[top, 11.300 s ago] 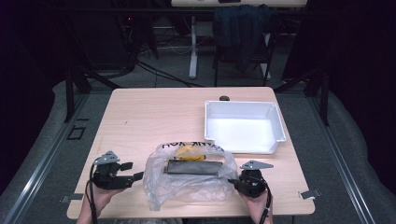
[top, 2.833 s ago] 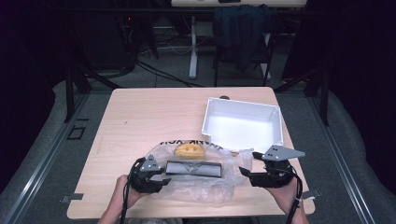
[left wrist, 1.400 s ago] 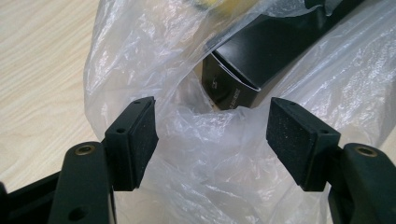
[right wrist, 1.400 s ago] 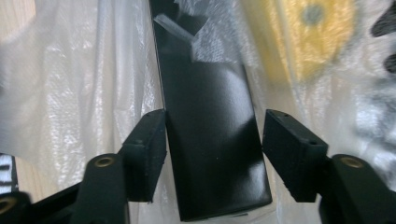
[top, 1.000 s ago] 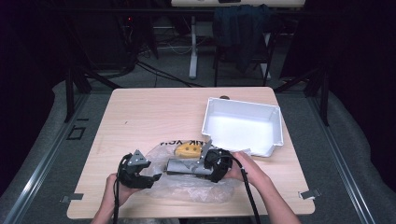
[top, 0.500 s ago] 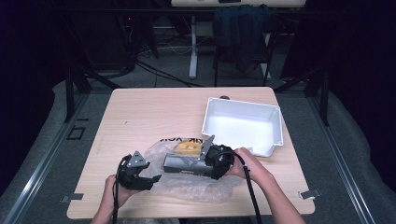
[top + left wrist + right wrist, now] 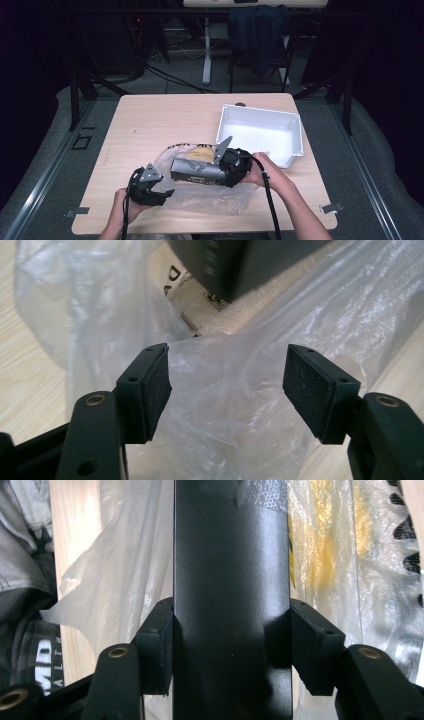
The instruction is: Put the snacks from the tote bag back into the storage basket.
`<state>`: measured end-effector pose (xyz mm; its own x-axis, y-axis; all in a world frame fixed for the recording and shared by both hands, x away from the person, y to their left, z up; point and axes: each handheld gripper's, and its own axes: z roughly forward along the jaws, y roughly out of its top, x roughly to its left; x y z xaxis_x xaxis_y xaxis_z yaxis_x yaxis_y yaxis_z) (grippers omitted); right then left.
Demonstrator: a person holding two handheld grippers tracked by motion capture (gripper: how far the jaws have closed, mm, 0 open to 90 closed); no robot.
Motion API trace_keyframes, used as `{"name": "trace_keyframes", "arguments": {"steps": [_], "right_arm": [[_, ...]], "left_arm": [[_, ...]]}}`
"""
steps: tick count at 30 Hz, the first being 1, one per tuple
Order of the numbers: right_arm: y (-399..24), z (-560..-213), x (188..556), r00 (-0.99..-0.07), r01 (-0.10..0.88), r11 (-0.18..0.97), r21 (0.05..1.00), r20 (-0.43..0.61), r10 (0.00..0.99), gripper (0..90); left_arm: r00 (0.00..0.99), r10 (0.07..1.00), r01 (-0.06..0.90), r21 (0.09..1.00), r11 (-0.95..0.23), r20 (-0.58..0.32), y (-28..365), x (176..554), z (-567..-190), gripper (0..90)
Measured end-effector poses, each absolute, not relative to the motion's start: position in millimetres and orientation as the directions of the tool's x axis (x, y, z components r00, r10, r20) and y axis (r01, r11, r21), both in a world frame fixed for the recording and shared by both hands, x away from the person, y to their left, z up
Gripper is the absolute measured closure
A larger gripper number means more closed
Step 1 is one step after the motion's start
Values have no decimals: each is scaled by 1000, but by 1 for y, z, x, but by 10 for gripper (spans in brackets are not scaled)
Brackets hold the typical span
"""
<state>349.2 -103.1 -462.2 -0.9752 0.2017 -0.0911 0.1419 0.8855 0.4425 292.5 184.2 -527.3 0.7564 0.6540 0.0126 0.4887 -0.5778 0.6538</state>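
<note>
1. Right gripper (image 7: 220,170): jaws clamped on the two long sides of a black rectangular box (image 7: 231,600), which it holds lifted at a slant over the clear plastic bag (image 7: 210,192).
2. Left gripper (image 7: 227,385): jaws apart and just closing somewhat, with crumpled film of the bag between the pads, which do not press on it.
3. Yellow object (image 7: 199,154): lies inside the bag, just behind the box.
4. White tray (image 7: 295,145): rests on the wooden table (image 7: 150,120), beside the bag.
</note>
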Motion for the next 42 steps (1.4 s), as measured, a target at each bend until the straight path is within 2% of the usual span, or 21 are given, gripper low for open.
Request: {"name": "trace_keyframes", "arguments": {"steps": [8, 12, 28, 42], "right_arm": [[-104, -466, 355, -967, 189, 866, 464, -65, 246, 425], [-105, -466, 355, -966, 192, 863, 467, -63, 249, 425], [-117, -425, 354, -974, 160, 861, 483, -64, 216, 425], [-107, -428, 340, -983, 105, 863, 495, -81, 165, 425]], "left_arm": [[811, 581, 413, 638, -650, 68, 152, 276, -530, 353], [821, 568, 415, 614, -671, 67, 144, 276, -538, 376], [784, 618, 455, 619, -640, 62, 164, 284, -535, 371], [759, 645, 445, 654, -611, 86, 174, 281, -522, 362]]}}
